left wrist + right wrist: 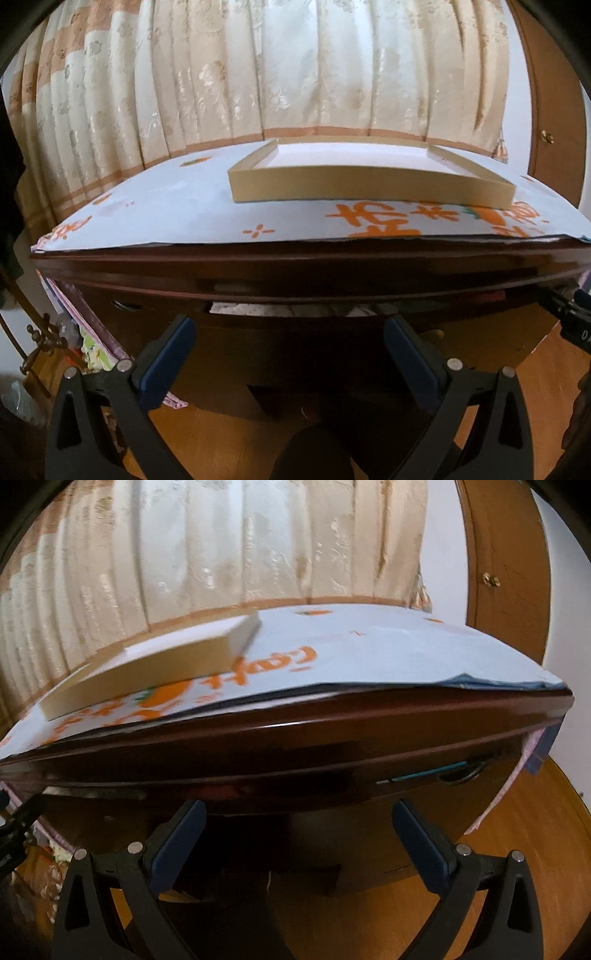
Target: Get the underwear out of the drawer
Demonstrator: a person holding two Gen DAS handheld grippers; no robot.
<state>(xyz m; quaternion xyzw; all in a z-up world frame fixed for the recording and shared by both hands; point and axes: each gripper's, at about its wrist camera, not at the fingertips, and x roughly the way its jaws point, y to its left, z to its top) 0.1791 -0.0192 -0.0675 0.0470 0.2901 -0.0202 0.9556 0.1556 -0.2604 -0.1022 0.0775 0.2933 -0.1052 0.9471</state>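
paper sheet [177, 206] on the dresser top: large orange characters, not legible | same sheet, right wrist view: orange script, unreadable | other gripper's body [580, 328]: white partial marking, cut off

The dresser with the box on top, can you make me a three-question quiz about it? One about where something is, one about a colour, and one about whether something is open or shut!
1. Where does the flat tan box sit?
A. On the floor
B. On the paper-covered top of the dresser
C. Inside the drawer

2. What colour is the print on the white paper?
A. Orange
B. Green
C. Purple

3. How is the top drawer?
A. Taken right out
B. Shut tight
C. Pulled out a little, with cloth showing in the gap

Answers:
1. B, the box rests on the paper on the dresser top, in front of the curtain.
2. A, the marks and fruit pictures are orange.
3. C, the left wrist view shows pale fabric through a narrow gap; the left gripper and right gripper are both open and empty.
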